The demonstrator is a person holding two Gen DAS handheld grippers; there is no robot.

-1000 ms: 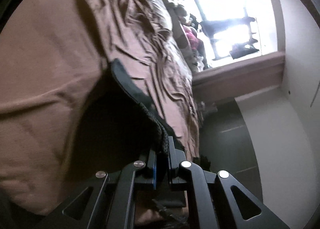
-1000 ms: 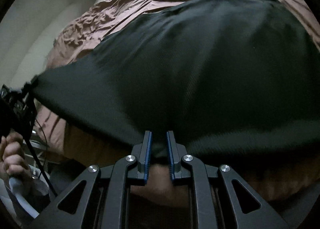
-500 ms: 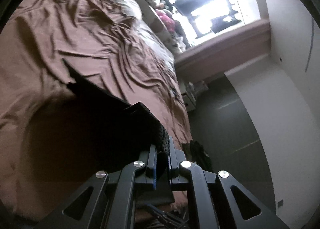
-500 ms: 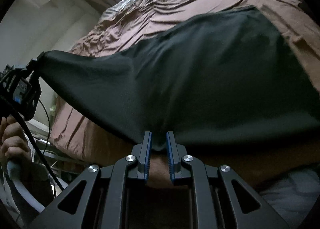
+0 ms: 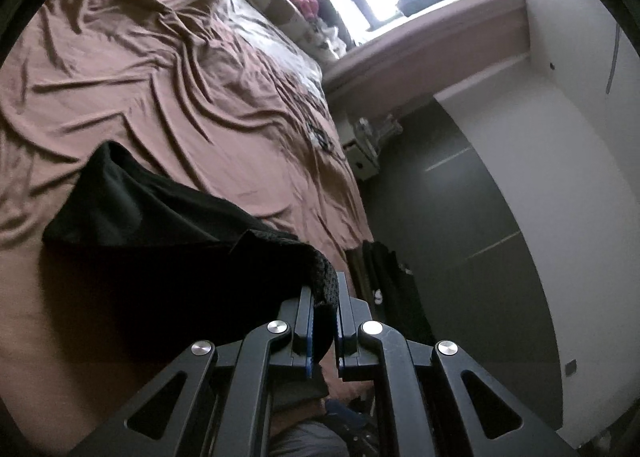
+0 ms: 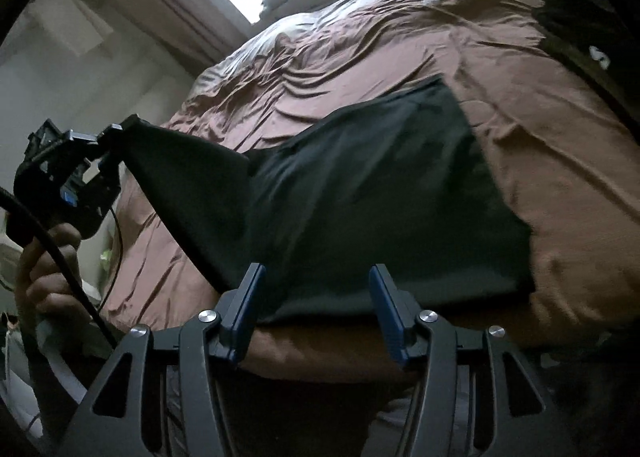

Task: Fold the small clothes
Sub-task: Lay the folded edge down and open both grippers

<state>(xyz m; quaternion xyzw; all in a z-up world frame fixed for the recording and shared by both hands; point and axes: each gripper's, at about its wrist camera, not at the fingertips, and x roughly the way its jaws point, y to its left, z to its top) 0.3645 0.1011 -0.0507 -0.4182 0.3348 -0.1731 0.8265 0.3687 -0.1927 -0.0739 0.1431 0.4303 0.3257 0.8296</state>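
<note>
Garment point(image 6: 380, 193) hem hidden inside left tongs point(image 5: 323, 307) pinch; right tongs point(image 6: 316, 297) spread.

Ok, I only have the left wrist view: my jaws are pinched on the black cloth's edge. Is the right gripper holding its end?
Observer: No. The right gripper is open, fingers apart, nothing between them.
Operator: Where is the cloth on that side?
Observer: The black cloth lies flat on the brown bedsheet, its near edge just beyond the right gripper's fingertips.
Operator: And my corner?
Observer: From the right wrist view, the left gripper holds its corner lifted off the bed, the cloth sloping down from it to the sheet.
</note>
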